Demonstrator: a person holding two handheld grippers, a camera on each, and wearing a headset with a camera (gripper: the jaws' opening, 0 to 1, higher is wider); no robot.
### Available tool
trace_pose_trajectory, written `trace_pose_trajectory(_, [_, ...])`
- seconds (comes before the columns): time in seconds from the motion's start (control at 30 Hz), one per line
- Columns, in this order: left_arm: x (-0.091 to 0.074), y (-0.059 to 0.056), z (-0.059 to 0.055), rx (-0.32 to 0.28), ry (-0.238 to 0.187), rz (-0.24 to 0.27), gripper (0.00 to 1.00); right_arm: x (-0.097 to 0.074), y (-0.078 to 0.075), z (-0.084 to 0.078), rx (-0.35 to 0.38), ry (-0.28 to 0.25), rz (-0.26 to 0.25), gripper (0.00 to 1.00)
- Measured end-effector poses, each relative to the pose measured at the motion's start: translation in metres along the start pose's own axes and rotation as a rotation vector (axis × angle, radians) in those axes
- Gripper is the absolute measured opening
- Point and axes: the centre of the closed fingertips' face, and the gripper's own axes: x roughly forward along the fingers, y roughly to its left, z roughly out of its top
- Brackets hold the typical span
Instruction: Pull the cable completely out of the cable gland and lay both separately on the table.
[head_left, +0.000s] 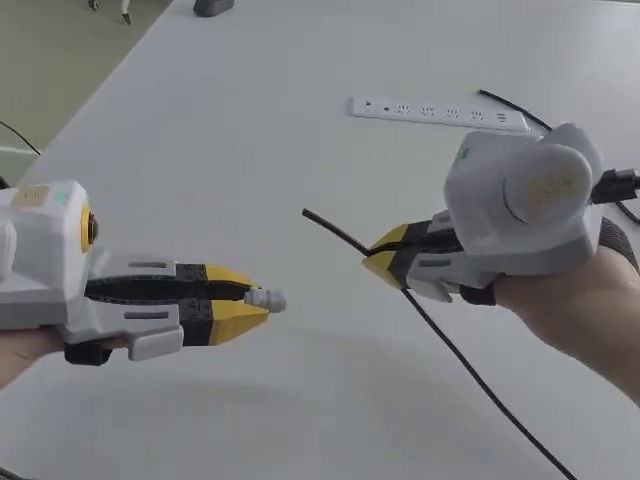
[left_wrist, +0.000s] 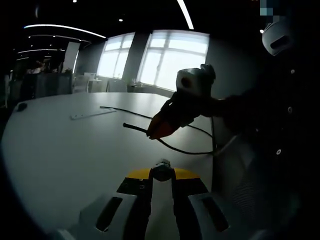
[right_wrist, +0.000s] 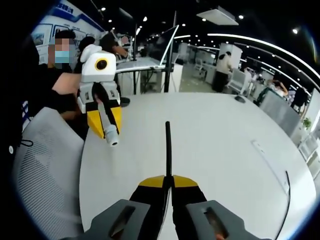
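My left gripper (head_left: 262, 300) is shut on a small grey-white cable gland (head_left: 266, 298), which pokes out of its yellow tips above the table. The same gland (left_wrist: 162, 169) sits between the tips in the left gripper view, and appears as the gland (right_wrist: 112, 137) in the right gripper view. My right gripper (head_left: 374, 256) is shut on a thin black cable (head_left: 460, 355). The cable's free end (head_left: 308, 214) sticks out past the tips, apart from the gland. In the right gripper view the cable (right_wrist: 168, 145) runs straight ahead from the shut jaws.
A white power strip (head_left: 438, 112) lies at the far side of the white table (head_left: 230, 130), with another black cable (head_left: 510, 105) beside it. A dark object (head_left: 212, 7) sits at the far edge. People stand beyond the table in the right gripper view.
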Motion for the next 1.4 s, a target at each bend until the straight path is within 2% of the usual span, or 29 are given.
trace_pose_trajectory(0.2, [-0.005,0.006,-0.017,-0.021,0.014,0.010,0.15,0.020,-0.002,0.006,0.013,-0.022,0.002,0.00])
trace_pose_trajectory(0.43, [-0.008,0.008,-0.035,-0.040,0.018,0.007,0.15,0.043,-0.001,0.009,0.035,-0.041,0.014,0.00])
trace_pose_trajectory(0.67, [-0.013,0.011,-0.049,-0.065,0.014,0.017,0.15,0.069,0.007,0.017,0.058,-0.082,0.039,0.00])
trace_pose_trajectory(0.87, [-0.016,0.014,-0.062,-0.081,0.026,0.032,0.15,0.088,0.015,0.012,0.071,-0.074,0.060,0.00])
trace_pose_trajectory(0.93, [-0.016,0.012,-0.065,-0.055,0.036,0.043,0.15,0.094,0.016,0.012,0.085,-0.076,0.067,0.00])
trace_pose_trajectory(1.0, [-0.018,0.013,-0.071,-0.068,0.036,0.039,0.15,0.098,0.017,0.013,0.091,-0.077,0.071,0.00])
trace_pose_trajectory(1.2, [-0.018,0.015,-0.076,-0.089,0.033,0.051,0.15,0.116,0.023,0.006,0.107,-0.063,0.082,0.00])
trace_pose_trajectory(1.4, [-0.020,0.017,-0.084,-0.099,0.036,0.061,0.15,0.125,0.023,0.006,0.111,-0.066,0.079,0.00])
